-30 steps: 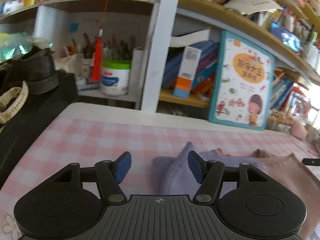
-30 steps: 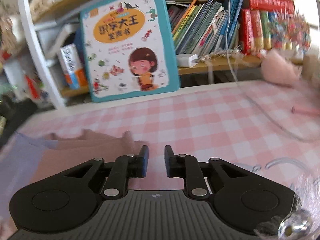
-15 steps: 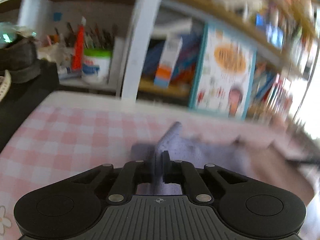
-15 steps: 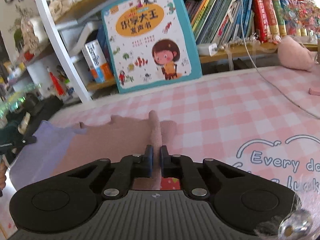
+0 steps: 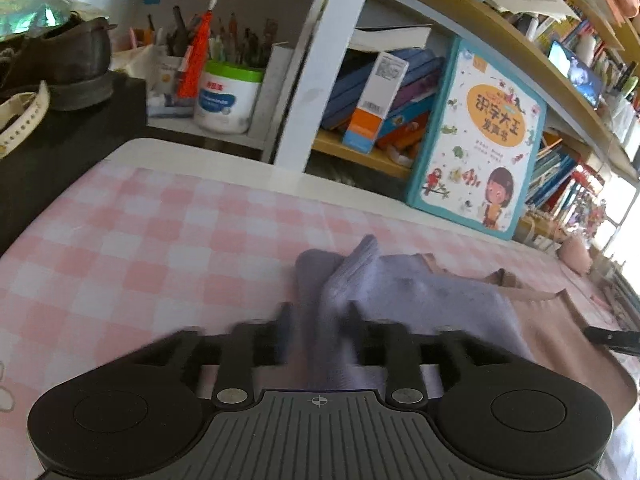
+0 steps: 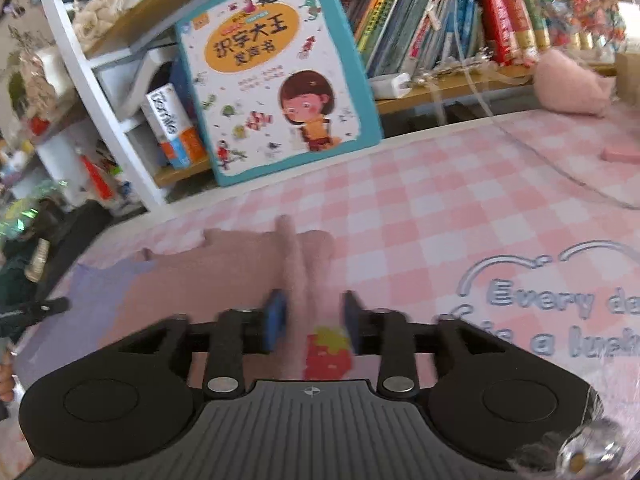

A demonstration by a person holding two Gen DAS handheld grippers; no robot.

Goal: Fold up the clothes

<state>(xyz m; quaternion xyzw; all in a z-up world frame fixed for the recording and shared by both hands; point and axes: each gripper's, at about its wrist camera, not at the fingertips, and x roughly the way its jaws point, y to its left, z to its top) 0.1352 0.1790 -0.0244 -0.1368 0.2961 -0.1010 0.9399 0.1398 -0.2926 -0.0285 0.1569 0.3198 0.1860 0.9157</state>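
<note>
A garment with a purple part (image 5: 400, 292) and a pink part (image 5: 560, 328) lies on the pink checked tablecloth (image 5: 140, 248). My left gripper (image 5: 320, 328) is open, its blurred fingers either side of a raised purple fold. My right gripper (image 6: 310, 320) is open, its blue pads apart either side of a raised pink fold (image 6: 296, 256) of the same garment. The purple part shows at the left of the right wrist view (image 6: 80, 320). The other gripper's tip shows at each view's edge.
A teal picture book (image 5: 476, 140) leans on the bookshelf behind the table; it also shows in the right wrist view (image 6: 276, 76). A black box with shoes (image 5: 60, 120) stands at the left. A pink plush (image 6: 572, 84) and a cable (image 6: 540, 160) lie at the right.
Both grippers were shut on the garment's folds half a second ago and have opened. The folds still stand up between the fingers.
</note>
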